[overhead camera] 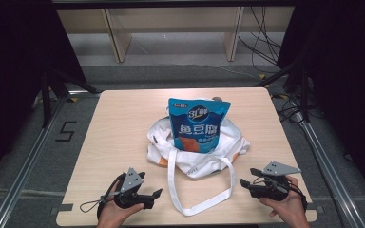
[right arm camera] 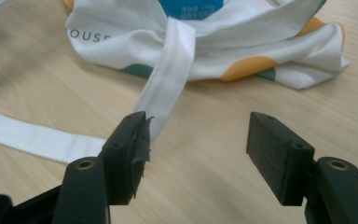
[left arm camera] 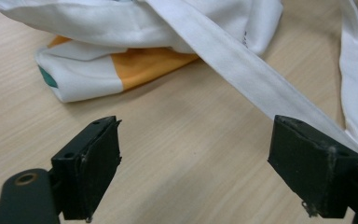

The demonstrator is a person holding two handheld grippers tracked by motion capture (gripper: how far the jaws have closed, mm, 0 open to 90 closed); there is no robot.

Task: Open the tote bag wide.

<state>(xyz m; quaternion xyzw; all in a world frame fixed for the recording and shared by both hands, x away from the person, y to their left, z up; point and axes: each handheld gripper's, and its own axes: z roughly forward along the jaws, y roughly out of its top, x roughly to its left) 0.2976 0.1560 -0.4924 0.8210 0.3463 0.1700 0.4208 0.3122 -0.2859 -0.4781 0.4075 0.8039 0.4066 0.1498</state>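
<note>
High view: the tote bag (overhead camera: pixel 197 152) lies slumped at the middle of the wooden table (overhead camera: pixel 119 123), with a blue snack pouch (overhead camera: pixel 197 124) standing upright in its mouth. Its long white strap (overhead camera: pixel 204 202) loops toward the near edge, between the 2 grippers. The left gripper (overhead camera: pixel 153 197) sits low at the near left, held by a hand that enters from the bottom edge, jaws pointing right toward the strap. The right gripper (overhead camera: pixel 248 175) sits near the right of the strap, jaws pointing left and slightly away, its hand partly cut off by the bottom edge. The pouch hides the bag's inside.

Left gripper view: the 2 black jaws stand wide apart over bare wood with nothing between them. The strap (left arm camera: pixel 261 79) runs diagonally behind the right-hand jaw; whether it touches that jaw I cannot tell. The bag's (left arm camera: pixel 116 60) white, orange and green corner lies just beyond, its top cut off.

Right gripper view: the jaws gape, gripping nothing. The strap (right arm camera: pixel 168 88) passes just behind the left-hand jaw, and the bag (right arm camera: pixel 270 51) lies further off; only the pouch's (right arm camera: pixel 193 7) lower edge shows.
</note>
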